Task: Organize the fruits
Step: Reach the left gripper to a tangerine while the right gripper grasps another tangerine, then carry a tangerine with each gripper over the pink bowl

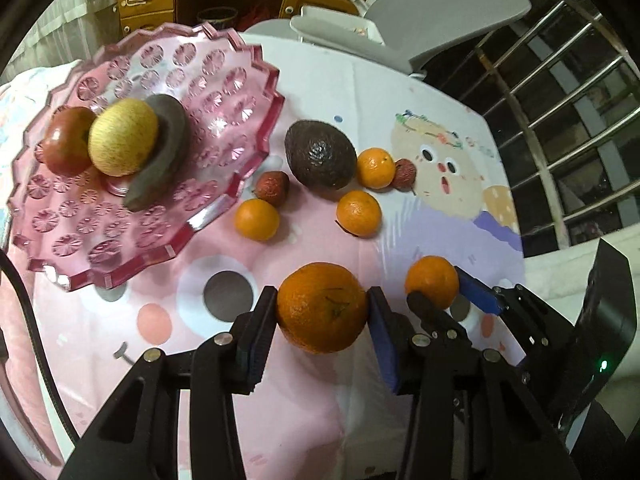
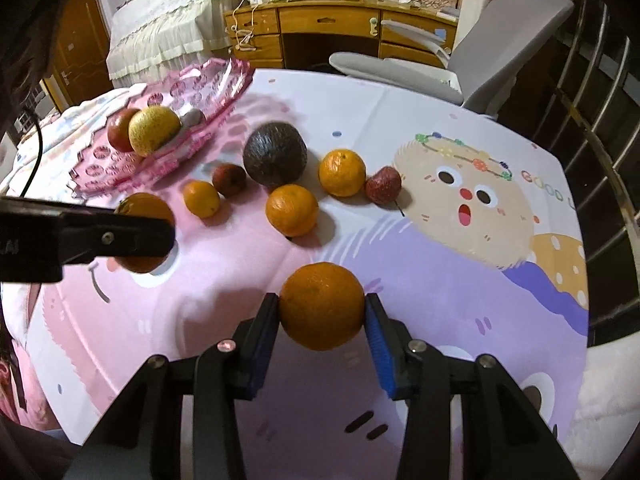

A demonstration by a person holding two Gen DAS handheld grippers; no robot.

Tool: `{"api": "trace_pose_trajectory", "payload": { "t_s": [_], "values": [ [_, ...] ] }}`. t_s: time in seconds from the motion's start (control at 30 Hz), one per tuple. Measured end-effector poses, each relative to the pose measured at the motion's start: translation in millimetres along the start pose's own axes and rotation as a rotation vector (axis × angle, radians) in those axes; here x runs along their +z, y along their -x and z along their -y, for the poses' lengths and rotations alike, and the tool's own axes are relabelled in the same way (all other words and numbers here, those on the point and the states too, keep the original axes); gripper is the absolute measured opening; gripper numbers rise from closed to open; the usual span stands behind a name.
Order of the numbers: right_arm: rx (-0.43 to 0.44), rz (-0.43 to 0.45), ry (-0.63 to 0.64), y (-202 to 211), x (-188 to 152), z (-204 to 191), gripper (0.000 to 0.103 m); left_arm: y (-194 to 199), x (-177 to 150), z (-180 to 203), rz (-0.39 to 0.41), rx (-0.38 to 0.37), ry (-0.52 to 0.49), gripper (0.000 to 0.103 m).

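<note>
My left gripper (image 1: 323, 304) is shut on an orange (image 1: 323, 307) above the tablecloth; that orange also shows in the right wrist view (image 2: 145, 232), behind a left finger (image 2: 116, 237). My right gripper (image 2: 322, 308) is shut on another orange (image 2: 322, 306), which the left wrist view shows (image 1: 432, 282) to the right. A pink glass plate (image 1: 208, 80) at the far left holds a yellow pear (image 1: 122, 136), a red apple (image 1: 66, 145) and a dark fruit (image 1: 162, 152). An avocado (image 1: 320, 154), three small oranges (image 1: 256, 219) and two lychees (image 1: 273, 187) lie on the cloth.
A cartoon-print tablecloth (image 2: 440, 260) covers the table. A grey chair (image 2: 500, 44) stands behind the table's far edge, a metal railing (image 2: 600, 120) at the right. A wooden desk (image 2: 340, 28) and a bed (image 2: 168, 20) are further back.
</note>
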State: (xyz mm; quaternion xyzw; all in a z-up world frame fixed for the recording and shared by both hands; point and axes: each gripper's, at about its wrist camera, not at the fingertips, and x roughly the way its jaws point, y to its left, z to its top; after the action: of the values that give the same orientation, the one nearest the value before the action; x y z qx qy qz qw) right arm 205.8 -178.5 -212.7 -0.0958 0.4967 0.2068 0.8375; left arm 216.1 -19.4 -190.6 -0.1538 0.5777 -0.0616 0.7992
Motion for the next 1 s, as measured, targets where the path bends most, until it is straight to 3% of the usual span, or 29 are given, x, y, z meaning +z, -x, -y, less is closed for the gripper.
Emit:
{"api": "trace_pose_trajectory", "payload": {
  "t_s": [0.27, 0.57, 1.0],
  "values": [
    [0.003, 0.058, -0.083, 33, 12, -22, 0.043, 49, -9, -26, 0.048, -0.028, -0.051, 0.043],
    [-0.041, 0.109, -0.104, 57, 33, -72, 0.043, 91, 5, -66, 0.093, -0.049, -0.099, 0.043],
    [-0.009, 0.172, -0.114, 51, 77, -155, 0.043, 107, 31, -132, 0.112, -0.037, -0.183, 0.043]
  ]
}}
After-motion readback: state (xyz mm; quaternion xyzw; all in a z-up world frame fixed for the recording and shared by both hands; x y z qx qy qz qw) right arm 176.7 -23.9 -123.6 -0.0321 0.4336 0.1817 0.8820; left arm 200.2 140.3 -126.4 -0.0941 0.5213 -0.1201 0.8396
